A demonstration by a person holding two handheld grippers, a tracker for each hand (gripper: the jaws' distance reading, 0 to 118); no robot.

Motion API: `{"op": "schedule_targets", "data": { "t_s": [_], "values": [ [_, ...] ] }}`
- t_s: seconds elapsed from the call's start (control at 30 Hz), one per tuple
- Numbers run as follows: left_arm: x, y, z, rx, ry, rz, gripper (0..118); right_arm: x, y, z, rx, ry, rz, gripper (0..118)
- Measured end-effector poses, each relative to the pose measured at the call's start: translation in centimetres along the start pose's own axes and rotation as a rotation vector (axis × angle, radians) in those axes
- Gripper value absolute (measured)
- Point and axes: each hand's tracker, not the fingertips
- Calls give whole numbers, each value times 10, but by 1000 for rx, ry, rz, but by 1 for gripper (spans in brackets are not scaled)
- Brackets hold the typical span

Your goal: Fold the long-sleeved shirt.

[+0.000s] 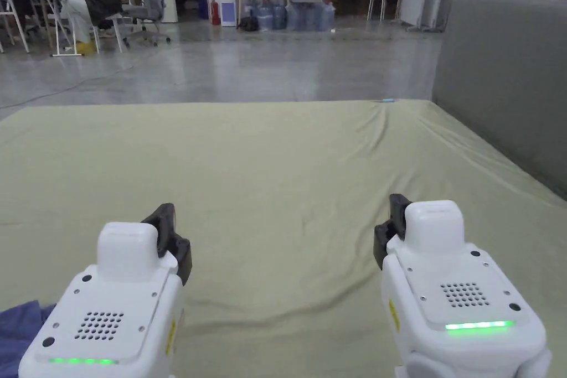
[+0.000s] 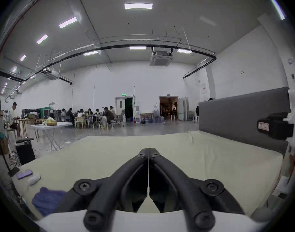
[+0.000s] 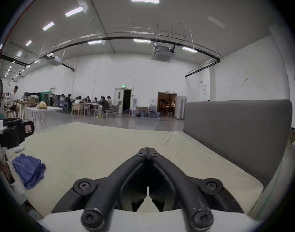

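A crumpled blue-purple shirt (image 3: 28, 170) lies bunched near the left front corner of the pale green bed sheet (image 1: 288, 174); a bit of the shirt (image 1: 16, 329) peeks in at the lower left of the head view, and the shirt (image 2: 46, 200) sits just left of the left gripper's jaws. My left gripper (image 2: 148, 150) hovers above the sheet, shut with nothing in it. My right gripper (image 3: 148, 150) hovers to its right, also shut and empty. In the head view the left gripper (image 1: 169, 229) and right gripper (image 1: 390, 227) are held side by side over the near sheet.
A grey padded headboard (image 1: 504, 74) walls off the right side of the bed. A small purple item (image 2: 24, 174) and a white item (image 2: 34, 179) lie near the sheet's left edge. People sit at tables (image 1: 50, 0) far across the concrete floor.
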Motion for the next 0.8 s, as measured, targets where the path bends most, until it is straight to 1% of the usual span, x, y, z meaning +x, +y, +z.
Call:
{"op": "schedule_targets", "data": {
  "t_s": [0.07, 0.13, 0.27, 0.47, 0.7, 0.73, 0.77, 0.8],
  "values": [
    [-1, -15, 15, -11, 3, -3, 0, 2, -12, 13, 0, -22, -1, 0],
    [0, -29, 25, -27, 34, -21, 0, 2, -21, 16, 6, -9, -10, 0],
    [-10, -44, 23, -91, 50, 23, 0, -2, -37, 7, -15, -30, -8, 0],
    [-15, -49, 17, -114, 56, 39, 0, -7, -41, 4, -37, -26, 1, 0],
    [-11, -45, 11, -115, 31, 16, 0, -10, -41, 3, -51, -38, 6, 0],
    [-11, -44, 11, -113, 29, 30, 0, -10, -41, 2, -47, -36, 6, 10],
    [-11, -43, 10, -110, 24, 37, 5, -10, -41, 1, -49, -31, 5, 29],
    [-11, -43, 9, -109, 23, 38, 12, -7, -42, 0, -54, -17, 0, 51]
  ]
}}
